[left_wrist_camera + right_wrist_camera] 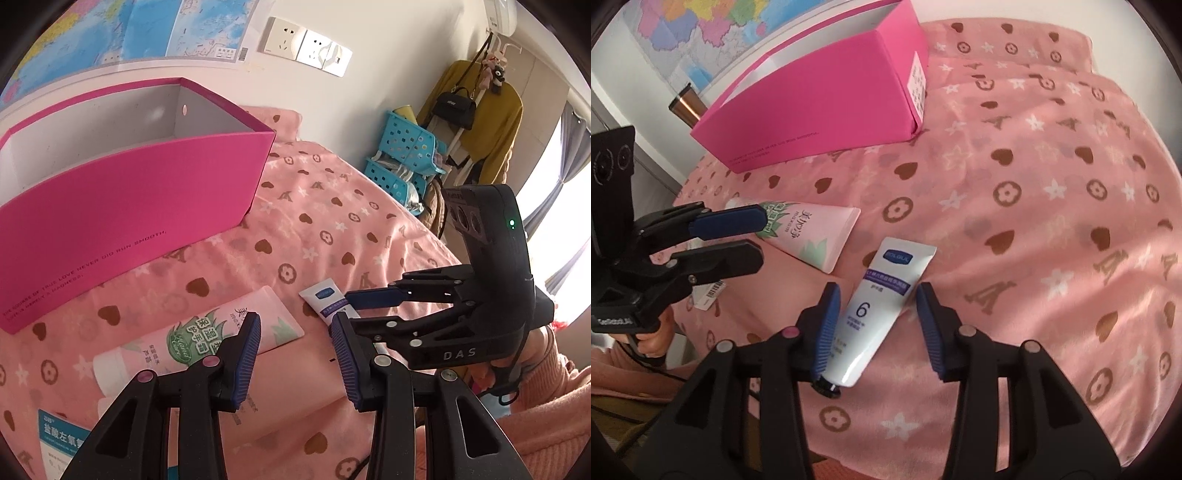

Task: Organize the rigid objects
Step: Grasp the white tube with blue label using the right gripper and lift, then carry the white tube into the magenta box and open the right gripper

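Note:
A white tube with a blue label lies on the pink blanket between the open fingers of my right gripper, black cap toward me. It also shows in the left wrist view. A pink hand-cream tube lies beside it, just ahead of my open, empty left gripper; it shows in the right wrist view too. An open magenta box with a grey inside stands at the back left.
A small white and teal carton lies by my left gripper. A brown cup stands behind the box. Blue baskets and a coat rack stand beyond the bed. A map hangs on the wall.

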Demonstrator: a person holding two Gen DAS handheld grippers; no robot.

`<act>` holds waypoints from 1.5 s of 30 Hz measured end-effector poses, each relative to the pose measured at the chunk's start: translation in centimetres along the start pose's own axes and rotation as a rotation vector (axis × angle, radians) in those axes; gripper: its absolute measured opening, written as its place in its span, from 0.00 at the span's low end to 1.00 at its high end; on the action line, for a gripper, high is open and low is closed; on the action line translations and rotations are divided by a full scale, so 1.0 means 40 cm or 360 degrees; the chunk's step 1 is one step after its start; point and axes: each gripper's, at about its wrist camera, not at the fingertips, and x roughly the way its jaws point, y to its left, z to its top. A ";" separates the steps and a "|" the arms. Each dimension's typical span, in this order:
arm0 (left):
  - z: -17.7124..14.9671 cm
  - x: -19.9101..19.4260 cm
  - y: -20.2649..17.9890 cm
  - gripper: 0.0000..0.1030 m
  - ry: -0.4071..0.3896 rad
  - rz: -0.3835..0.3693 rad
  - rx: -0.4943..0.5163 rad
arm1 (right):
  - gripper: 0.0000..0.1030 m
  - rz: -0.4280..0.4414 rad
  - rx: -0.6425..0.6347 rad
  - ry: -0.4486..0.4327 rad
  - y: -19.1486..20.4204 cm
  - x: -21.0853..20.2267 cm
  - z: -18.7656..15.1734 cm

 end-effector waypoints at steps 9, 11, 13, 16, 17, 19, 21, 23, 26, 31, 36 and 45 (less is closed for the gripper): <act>-0.008 0.010 -0.003 0.39 0.0021 -0.0034 -0.0007 | 0.29 -0.0090 -0.0078 -0.0040 -0.001 0.001 -0.001; -0.010 0.012 -0.006 0.39 0.0026 -0.0046 -0.0005 | 0.29 -0.0063 -0.0051 -0.0052 -0.006 -0.003 0.000; -0.012 0.015 -0.011 0.39 0.0033 -0.0066 -0.0002 | 0.29 -0.0035 -0.0029 -0.0076 -0.009 -0.011 0.001; -0.013 0.022 -0.016 0.39 0.0048 -0.0108 -0.0003 | 0.29 0.0011 -0.0005 -0.0120 -0.011 -0.028 0.007; -0.012 0.025 -0.017 0.39 0.0057 -0.0128 -0.0006 | 0.29 0.0026 -0.0001 -0.0134 -0.010 -0.033 0.009; -0.011 0.032 -0.022 0.40 0.0073 -0.0171 -0.0015 | 0.29 0.0051 -0.0001 -0.0165 -0.005 -0.045 0.016; -0.009 0.036 -0.027 0.40 0.0080 -0.0224 -0.0018 | 0.29 0.0101 -0.0001 -0.0206 0.001 -0.057 0.024; -0.004 0.038 -0.034 0.40 0.0078 -0.0245 -0.0007 | 0.29 0.0151 -0.0008 -0.0240 0.008 -0.067 0.036; 0.008 0.037 -0.039 0.40 0.0070 -0.0285 -0.0011 | 0.29 0.0211 -0.0016 -0.0275 0.022 -0.077 0.058; 0.037 0.019 -0.038 0.40 0.0022 -0.0299 -0.0012 | 0.29 0.0279 -0.0077 -0.0347 0.048 -0.088 0.103; 0.075 -0.005 -0.031 0.40 -0.0041 -0.0267 -0.0002 | 0.29 0.0319 -0.0144 -0.0395 0.069 -0.097 0.156; 0.154 -0.028 -0.001 0.38 -0.0125 -0.0148 0.0014 | 0.29 0.0388 -0.0238 -0.0461 0.101 -0.102 0.251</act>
